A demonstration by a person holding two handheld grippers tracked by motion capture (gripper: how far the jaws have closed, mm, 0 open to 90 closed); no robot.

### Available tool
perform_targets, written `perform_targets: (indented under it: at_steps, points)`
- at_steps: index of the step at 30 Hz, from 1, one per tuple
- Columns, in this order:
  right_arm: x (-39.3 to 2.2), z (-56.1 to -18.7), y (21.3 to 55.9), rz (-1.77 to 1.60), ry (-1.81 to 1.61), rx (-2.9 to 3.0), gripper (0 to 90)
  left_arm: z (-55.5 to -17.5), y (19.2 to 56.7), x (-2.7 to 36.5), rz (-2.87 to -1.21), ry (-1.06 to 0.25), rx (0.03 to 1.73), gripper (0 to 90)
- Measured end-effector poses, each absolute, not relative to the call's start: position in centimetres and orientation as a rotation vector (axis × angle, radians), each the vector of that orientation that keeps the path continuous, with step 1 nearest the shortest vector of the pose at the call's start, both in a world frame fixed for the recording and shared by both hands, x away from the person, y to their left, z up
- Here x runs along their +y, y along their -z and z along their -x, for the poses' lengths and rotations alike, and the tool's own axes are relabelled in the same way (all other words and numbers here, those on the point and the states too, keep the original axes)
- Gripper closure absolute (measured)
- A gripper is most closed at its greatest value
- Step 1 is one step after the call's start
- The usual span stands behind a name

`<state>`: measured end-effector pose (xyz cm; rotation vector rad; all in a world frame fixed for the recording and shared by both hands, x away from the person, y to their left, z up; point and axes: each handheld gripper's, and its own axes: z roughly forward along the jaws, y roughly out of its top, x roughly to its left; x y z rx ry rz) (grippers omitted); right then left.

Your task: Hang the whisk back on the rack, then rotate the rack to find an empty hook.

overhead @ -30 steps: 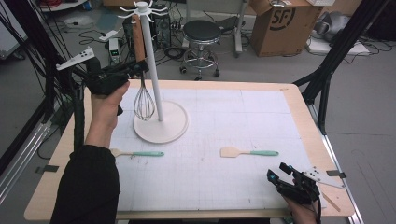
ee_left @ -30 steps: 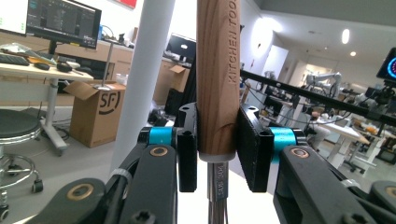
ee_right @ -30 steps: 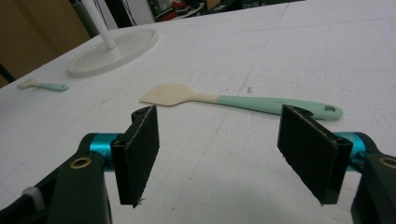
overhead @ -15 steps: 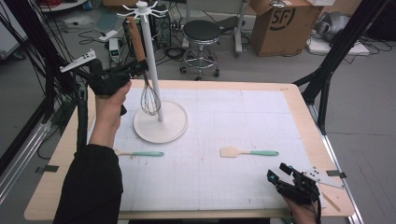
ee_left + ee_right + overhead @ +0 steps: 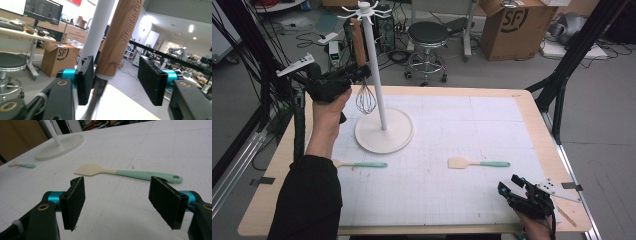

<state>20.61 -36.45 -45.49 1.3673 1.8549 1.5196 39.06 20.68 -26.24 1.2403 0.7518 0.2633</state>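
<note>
Desk (image 5: 532,125), white mat. Far left: white stand (image 5: 383,131), upright; whisk (image 5: 365,95) hung on it, long axis vertical, wooden handle up. Left gripper (image 5: 343,80): fingers (image 5: 85,80) just opened, handle loose between them, against one finger. Right gripper (image 5: 512,192): near right, open, empty.

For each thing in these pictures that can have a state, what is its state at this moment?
Whisk: hanging upright beside the stand's pole, wooden handle up.
Stand: upright on the table.
Left gripper: jaws have just been opening; open around the whisk handle.
Right gripper: open, holding nothing.
Left spatula: lying flat.
Right spatula: lying flat.
</note>
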Motion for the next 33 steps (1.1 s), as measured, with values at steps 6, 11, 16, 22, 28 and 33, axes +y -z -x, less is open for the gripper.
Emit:
perform_targets:
  at_steps: [6,11,16,22,28,33]
  points:
    - [-36.2,-20.7,45.5,-1.365,-1.526,1.862,28.9,-37.6,26.6,22.0,-1.201,-0.299,0.756,43.9]
    - [-36.1,-21.2,45.5,-1.381,-1.530,1.864,28.9,-36.1,26.3,22.9,-1.190,-0.345,0.744,43.4]
    - [-35.7,-21.8,45.6,-1.379,-1.527,1.880,28.9,-34.9,25.7,21.8,-1.216,-0.356,0.680,43.4]
    - [-35.5,-22.0,45.6,-1.362,-1.534,1.890,28.9,-34.5,24.9,20.2,-1.230,-0.358,0.634,43.7]
    - [-35.4,-21.9,45.5,-1.352,-1.537,1.896,28.9,-35.3,23.8,18.7,-1.262,-0.375,0.630,44.1]
    - [-35.5,-21.8,45.5,-1.351,-1.540,1.897,28.9,-35.8,22.0,17.2,-1.237,-0.372,0.599,40.4]
